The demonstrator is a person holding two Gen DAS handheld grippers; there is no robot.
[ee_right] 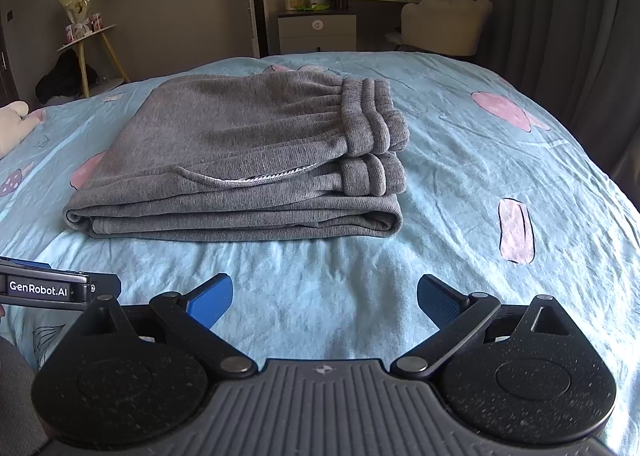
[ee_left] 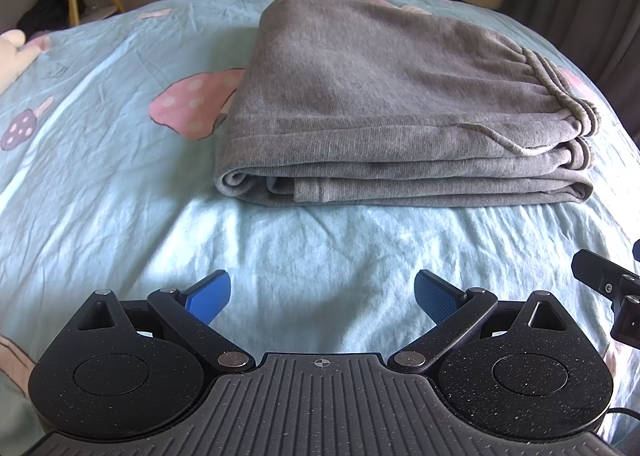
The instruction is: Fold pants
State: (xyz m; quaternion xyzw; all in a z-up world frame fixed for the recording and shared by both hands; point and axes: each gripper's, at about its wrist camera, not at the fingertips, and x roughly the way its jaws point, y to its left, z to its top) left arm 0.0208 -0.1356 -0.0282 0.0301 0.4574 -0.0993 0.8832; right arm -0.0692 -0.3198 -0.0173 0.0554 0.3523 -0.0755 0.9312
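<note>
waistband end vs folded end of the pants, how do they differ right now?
The waistband end is ribbed, gathered and bulky, stacked in thick rolls; the folded end is smooth and rounded. The waistband end lies to the right, the folded end to the left. A pocket opening sits near the waistband end, none near the folded end. Both are grey, resting on the bed sheet, untouched by either open gripper.

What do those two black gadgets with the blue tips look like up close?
The left gripper and right gripper match: speckled black bodies with round discs, ribbed grey centre plates bearing a small crosshair mark, black linkage arms with silver pins, and textured blue pads. A white "GenRobot.AI" label shows on the left one's side.
</note>
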